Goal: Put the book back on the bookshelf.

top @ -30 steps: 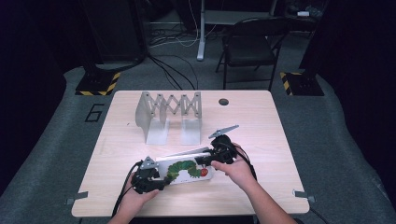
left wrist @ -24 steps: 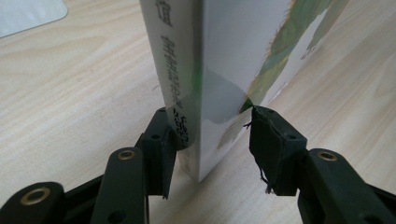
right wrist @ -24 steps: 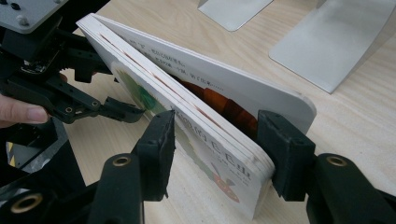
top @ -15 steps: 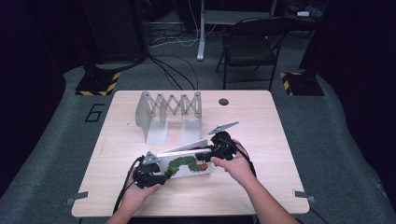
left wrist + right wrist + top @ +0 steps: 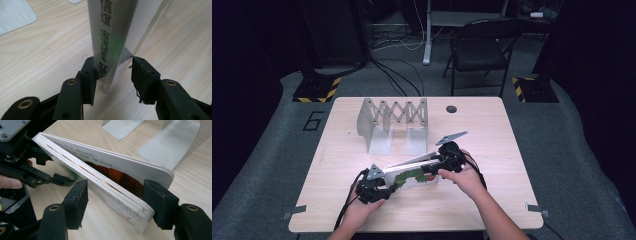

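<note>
The board book [image 5: 412,176] stands on its long edge near the front of the wooden table [image 5: 492,130], tilted, with its white spine side up and the cover with the green caterpillar toward the person. It has thick, stiff cardboard pages, so I judge that it will not bend or sag when lifted, and it is probably light for its size. The cover looks smooth and glossy, so it may slip between hard pads if the grip is weak. The pages can also fan apart, because nothing binds them on the open side. The best place to hold is across the whole thickness near an end, so that all pages stay pressed together.

The left gripper [image 5: 113,77] is at the left end of the book. Its jaws stand on both sides of the spine edge; one pad touches the book and the other stays a little apart, so I take it as not clamped. Its jaws have just been closing a little.

The right gripper [image 5: 116,202] is at the other end. Its jaws have just been opening, and the book lies between them with gaps on both sides, so it is released.

Behind the book stands a grey expanding metal book rack [image 5: 393,120], well apart from it.
</note>
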Demonstrator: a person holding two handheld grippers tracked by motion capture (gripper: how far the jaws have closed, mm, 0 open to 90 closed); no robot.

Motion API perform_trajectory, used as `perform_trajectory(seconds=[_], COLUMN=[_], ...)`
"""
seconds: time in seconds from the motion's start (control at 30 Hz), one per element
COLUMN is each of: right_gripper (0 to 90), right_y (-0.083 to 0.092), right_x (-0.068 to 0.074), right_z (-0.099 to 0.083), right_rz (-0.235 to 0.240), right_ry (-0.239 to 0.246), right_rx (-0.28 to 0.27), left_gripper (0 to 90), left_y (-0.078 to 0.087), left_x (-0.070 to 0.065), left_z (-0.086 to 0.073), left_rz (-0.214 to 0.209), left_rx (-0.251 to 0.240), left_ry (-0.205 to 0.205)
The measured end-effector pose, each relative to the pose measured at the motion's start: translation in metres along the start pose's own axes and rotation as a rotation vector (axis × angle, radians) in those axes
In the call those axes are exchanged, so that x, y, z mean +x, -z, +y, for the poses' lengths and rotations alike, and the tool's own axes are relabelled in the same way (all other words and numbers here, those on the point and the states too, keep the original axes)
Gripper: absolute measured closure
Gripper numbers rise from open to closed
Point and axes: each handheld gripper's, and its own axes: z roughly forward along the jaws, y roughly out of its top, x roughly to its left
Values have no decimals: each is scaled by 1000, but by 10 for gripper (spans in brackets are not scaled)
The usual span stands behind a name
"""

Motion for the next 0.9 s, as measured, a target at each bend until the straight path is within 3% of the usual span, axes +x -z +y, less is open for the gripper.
perform_trajectory(seconds=[0.27,0.4,0.7,0.9], right_gripper=[349,340,338,366], right_y=[1,1,4,0], right_x=[0,-3,-12,-14], right_z=[-8,-13,-22,-27], right_rz=[13,5,-12,-19], right_ry=[-14,-16,-44,-32], right_rx=[-31,-26,-38,-20], left_gripper=[467,441,423,410], left_y=[1,3,14,19], left_x=[-2,-3,7,6], left_z=[-5,-5,-4,2], left_rz=[-35,-36,-45,-65], left_rx=[-34,-32,-60,-78], left_ry=[20,2,22,19])
